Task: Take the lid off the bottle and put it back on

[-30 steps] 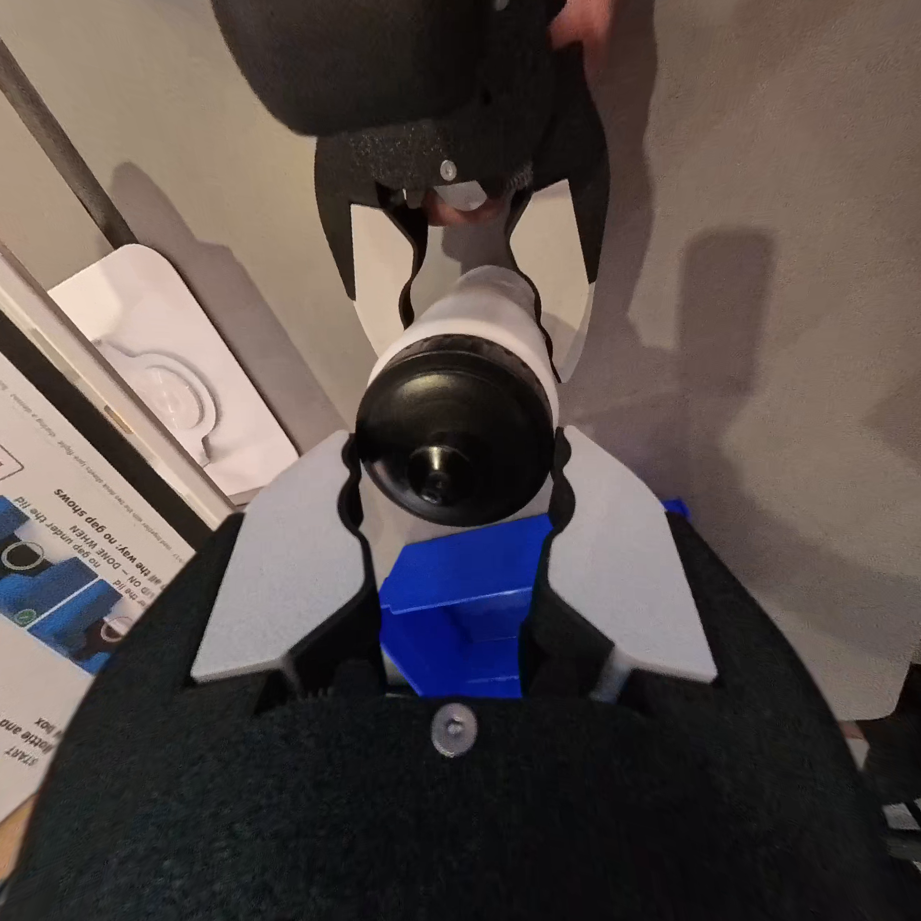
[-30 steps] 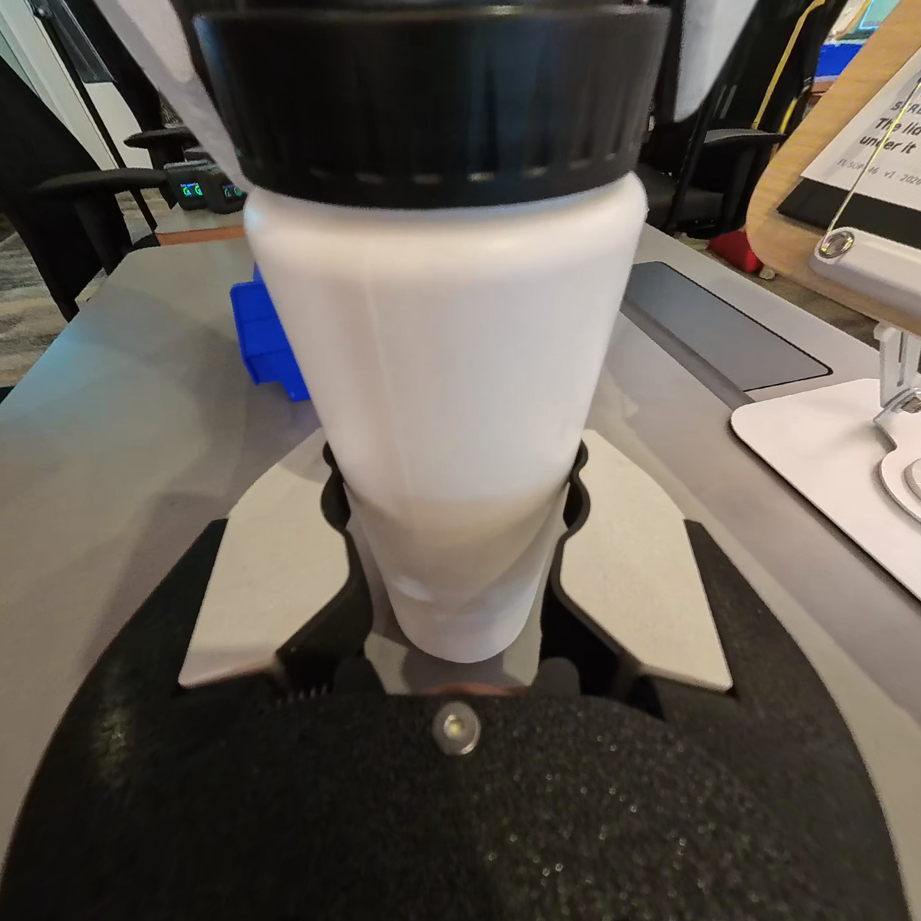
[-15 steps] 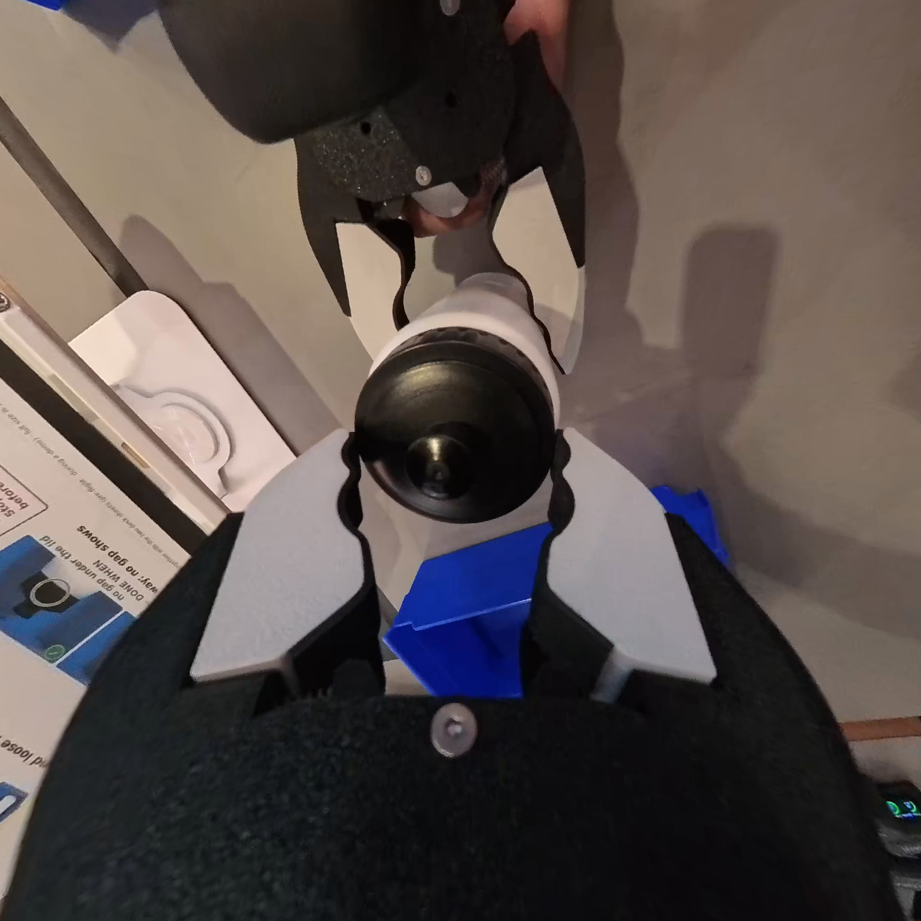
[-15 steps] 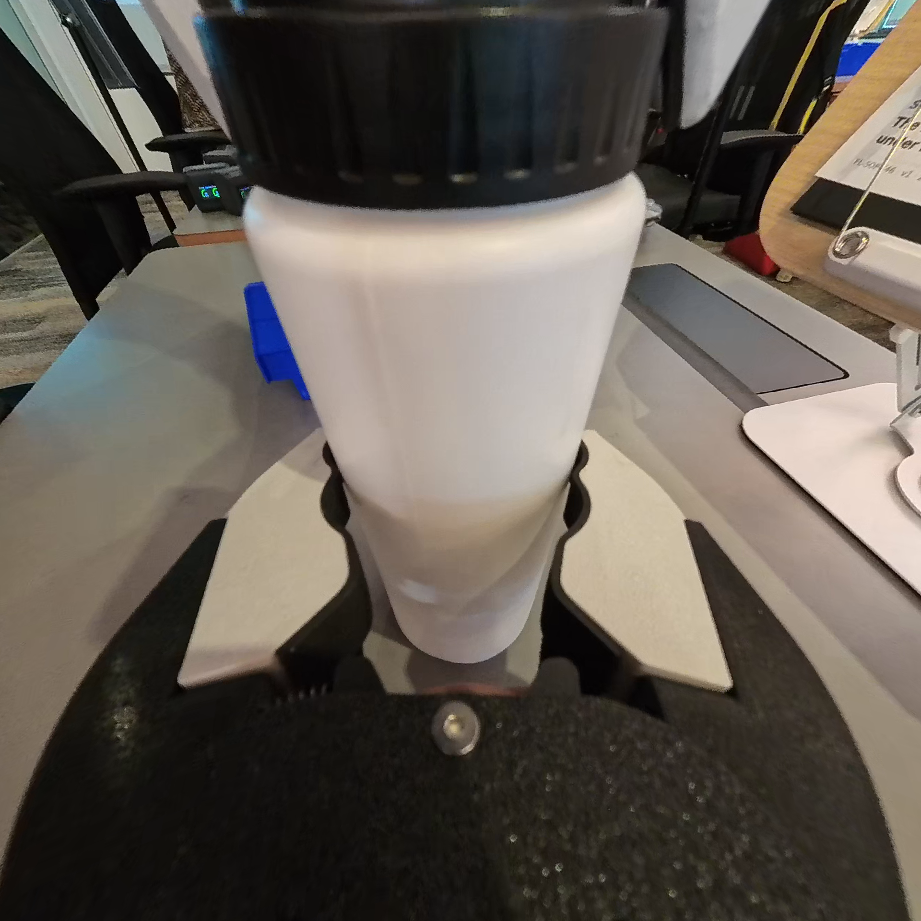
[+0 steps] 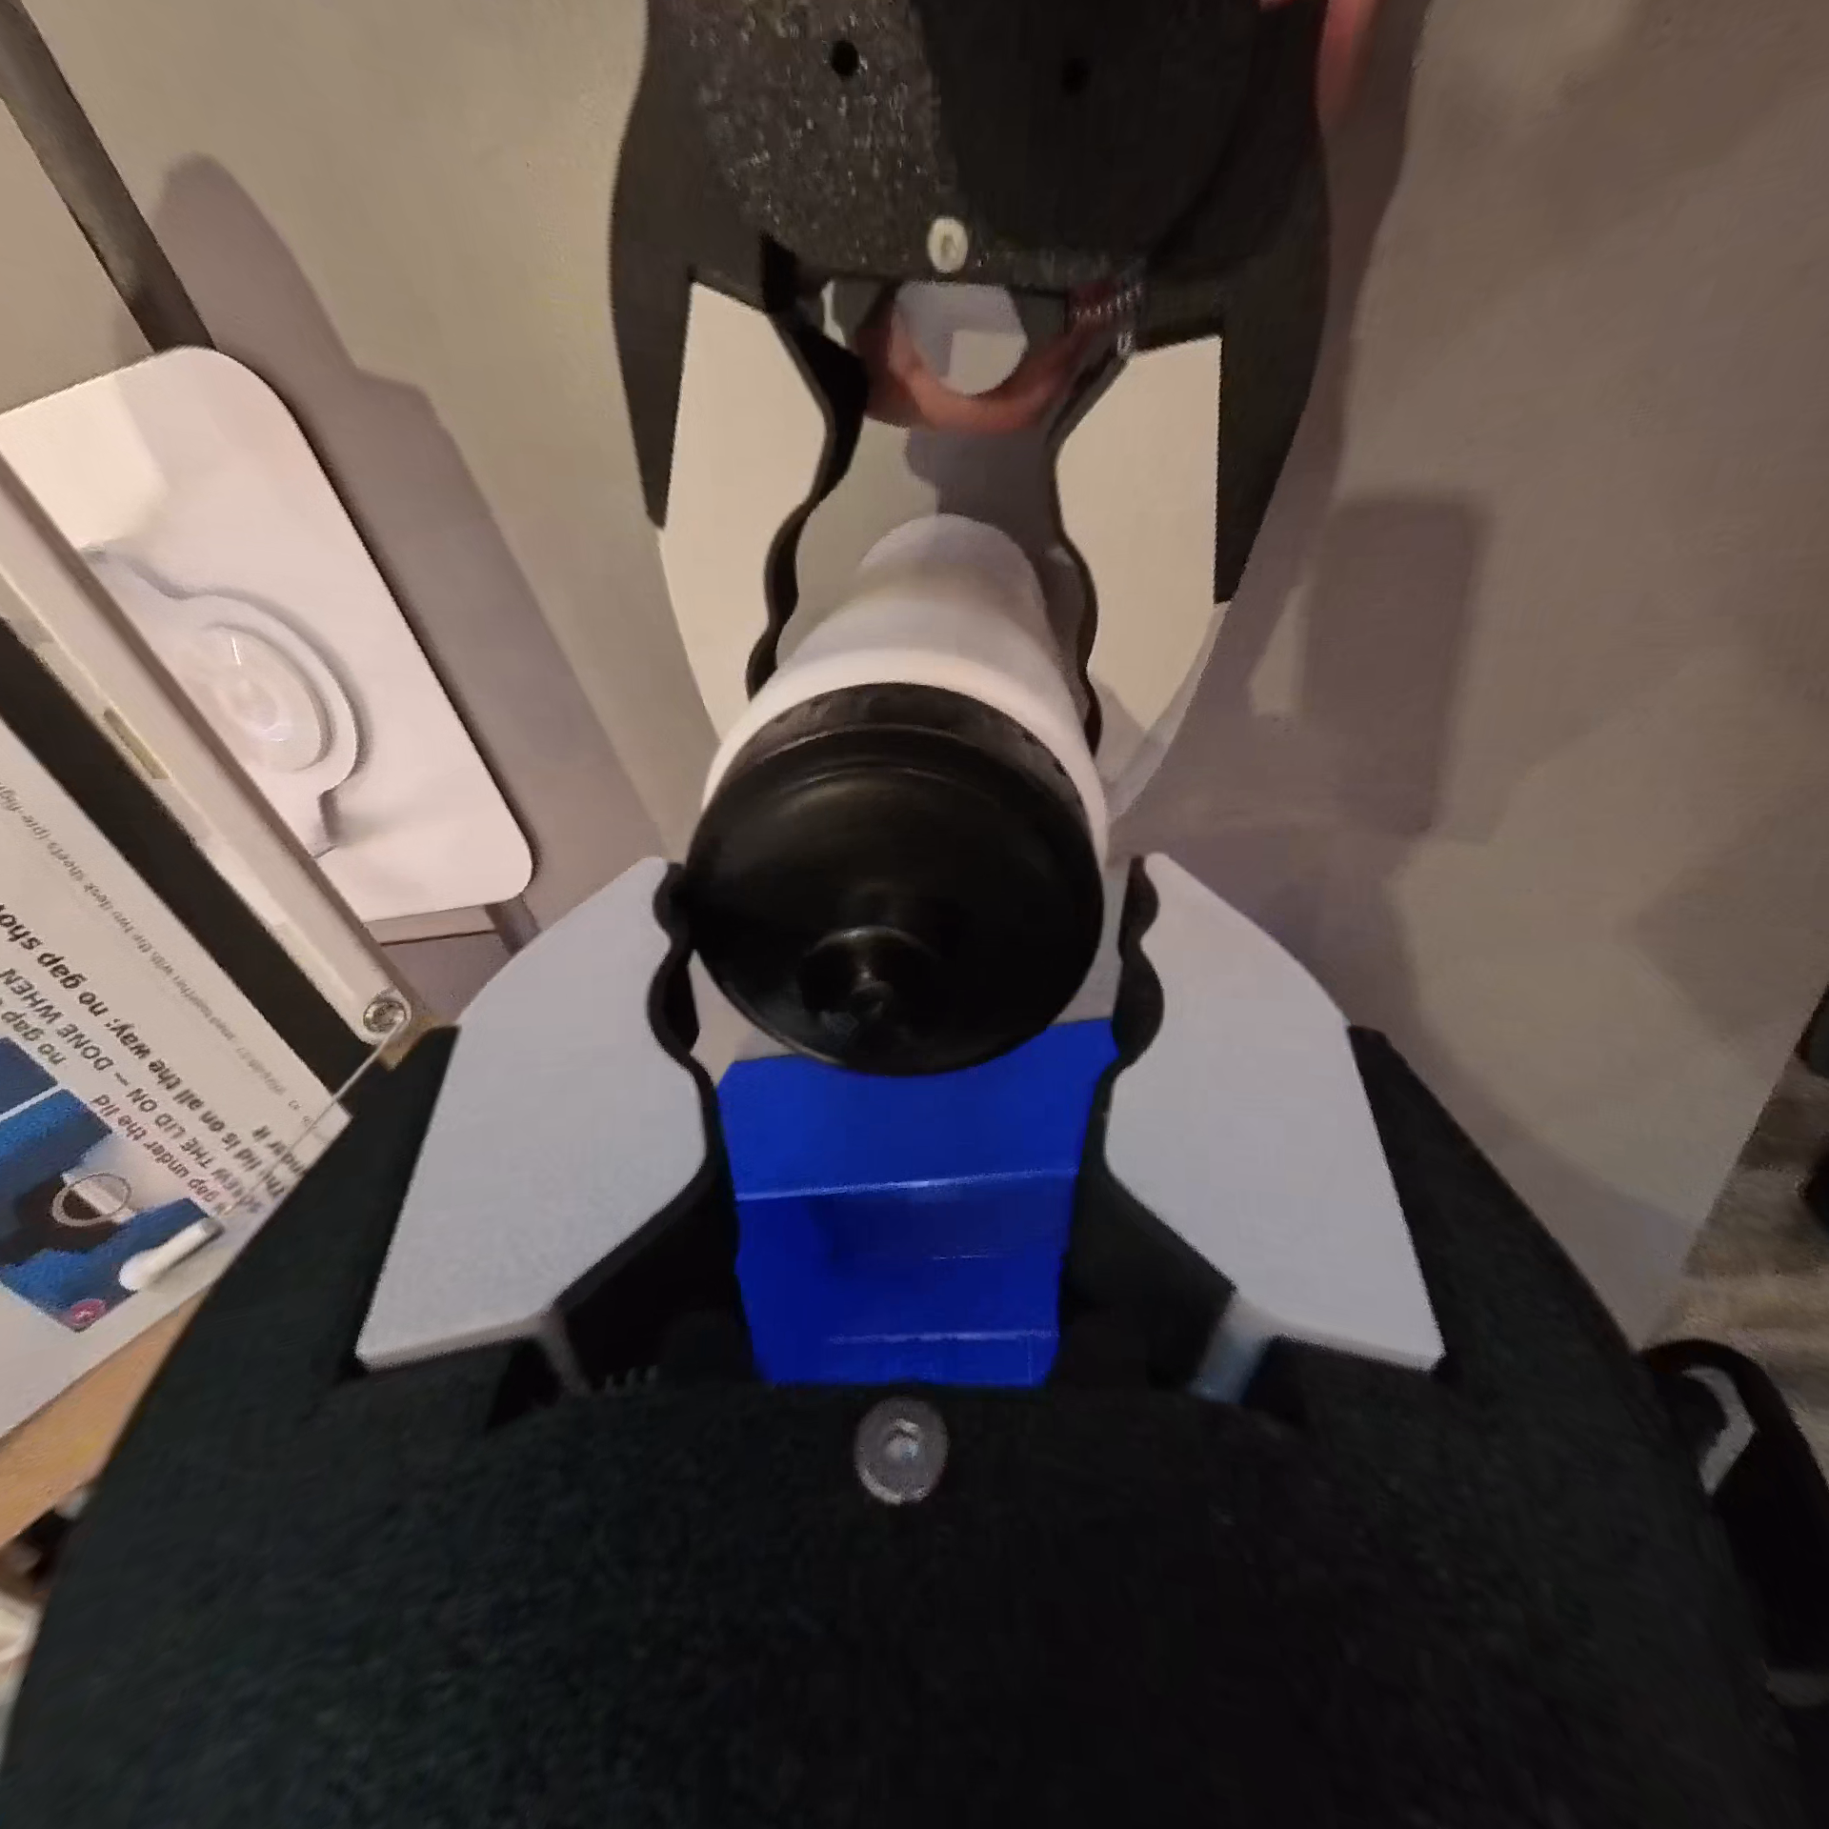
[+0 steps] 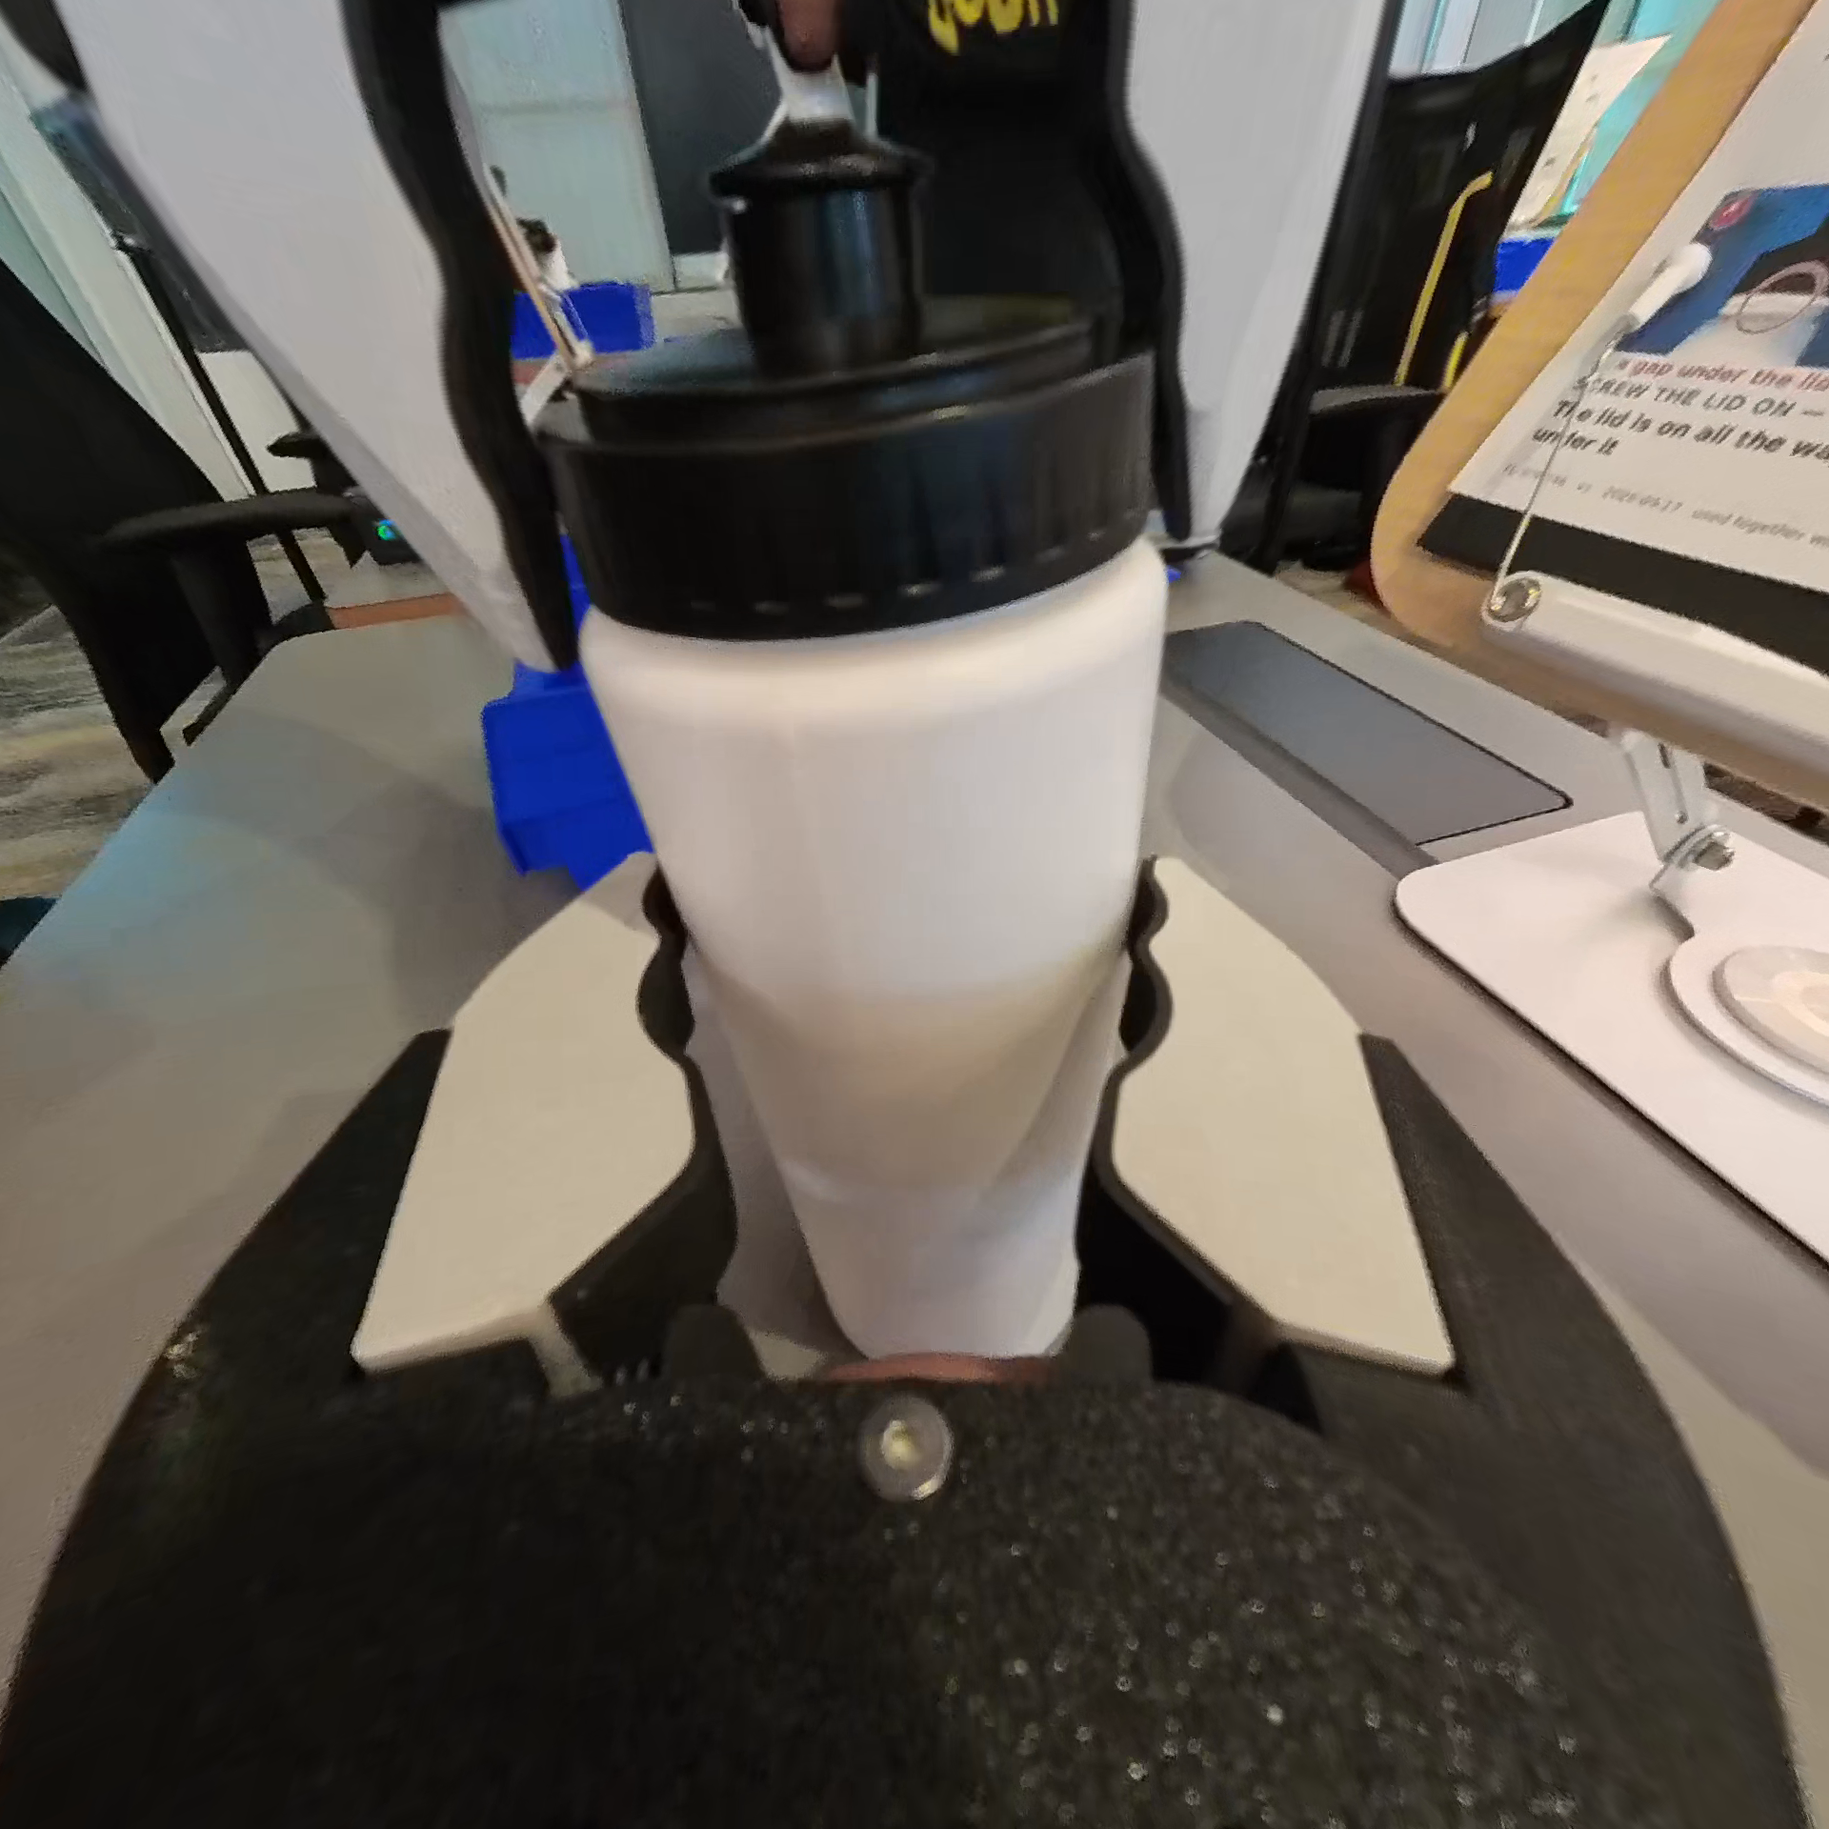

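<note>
A white bottle with a black ribbed lid and spout stands upright over the grey table. My right gripper is shut on the bottle's lower body, with both pads pressed on it. The left wrist view looks down on the lid. My left gripper straddles the lid with its jaws open, and a gap shows at the right pad. Its fingers also show in the right wrist view, on either side of the lid. The lid sits on the bottle.
A blue box stands on the table behind the bottle, and it also shows in the right wrist view. An instruction board on a white stand base stands to the right. A dark inset panel lies in the table.
My left gripper's jaws have widened and let go of the lid, and it has drawn back a little. The right gripper keeps its hold on the bottle, which now shows lower in its view.
</note>
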Action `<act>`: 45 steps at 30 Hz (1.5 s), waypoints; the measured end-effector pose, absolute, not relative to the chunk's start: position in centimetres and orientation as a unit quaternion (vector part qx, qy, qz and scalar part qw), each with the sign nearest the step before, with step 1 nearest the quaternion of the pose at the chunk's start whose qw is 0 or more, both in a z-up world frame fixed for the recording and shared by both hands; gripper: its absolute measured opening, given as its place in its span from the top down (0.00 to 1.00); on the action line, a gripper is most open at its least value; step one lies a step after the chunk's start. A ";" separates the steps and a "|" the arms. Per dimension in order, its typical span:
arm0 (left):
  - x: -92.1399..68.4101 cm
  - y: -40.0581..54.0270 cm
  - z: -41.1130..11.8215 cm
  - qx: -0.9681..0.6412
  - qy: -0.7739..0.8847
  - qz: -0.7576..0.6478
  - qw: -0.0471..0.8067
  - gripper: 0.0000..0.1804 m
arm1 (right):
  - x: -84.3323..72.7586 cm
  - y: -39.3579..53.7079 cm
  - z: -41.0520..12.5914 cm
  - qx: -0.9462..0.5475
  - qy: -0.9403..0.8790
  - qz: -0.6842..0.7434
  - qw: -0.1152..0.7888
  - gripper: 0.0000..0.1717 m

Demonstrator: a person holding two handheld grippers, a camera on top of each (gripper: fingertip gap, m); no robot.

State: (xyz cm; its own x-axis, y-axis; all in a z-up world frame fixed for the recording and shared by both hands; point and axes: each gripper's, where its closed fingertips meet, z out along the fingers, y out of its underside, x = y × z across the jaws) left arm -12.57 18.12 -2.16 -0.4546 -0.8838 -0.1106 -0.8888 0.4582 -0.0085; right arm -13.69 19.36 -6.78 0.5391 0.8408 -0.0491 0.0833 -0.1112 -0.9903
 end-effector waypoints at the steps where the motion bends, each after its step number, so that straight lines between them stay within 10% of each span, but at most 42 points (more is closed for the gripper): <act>1: -12.4 17.9 -1.8 -0.526 0.849 0.012 0.050 0.55 | -13.7 19.4 -6.7 -0.665 -0.346 0.333 0.573 0.50; 23: -12.4 17.8 -1.6 -0.417 0.908 0.029 0.031 0.59 | -13.8 18.7 -6.9 -0.662 -0.370 0.349 0.551 0.51; 30: -12.2 19.9 -0.1 -0.635 0.771 0.012 0.051 0.45 | -13.6 19.1 -7.0 -0.668 -0.359 0.347 0.551 0.51; 45: -13.2 18.3 -1.1 -0.833 0.520 -0.061 0.181 0.52 | -14.0 19.2 -7.0 -0.678 -0.362 0.319 0.554 0.51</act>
State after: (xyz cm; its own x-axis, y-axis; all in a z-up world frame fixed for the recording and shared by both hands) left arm -13.19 18.31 -1.11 0.4514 -0.8881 -0.0861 -0.8440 -0.3936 -0.3644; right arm -14.03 19.15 -6.99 0.5339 0.8450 -0.0313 0.1376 -0.1234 -0.9828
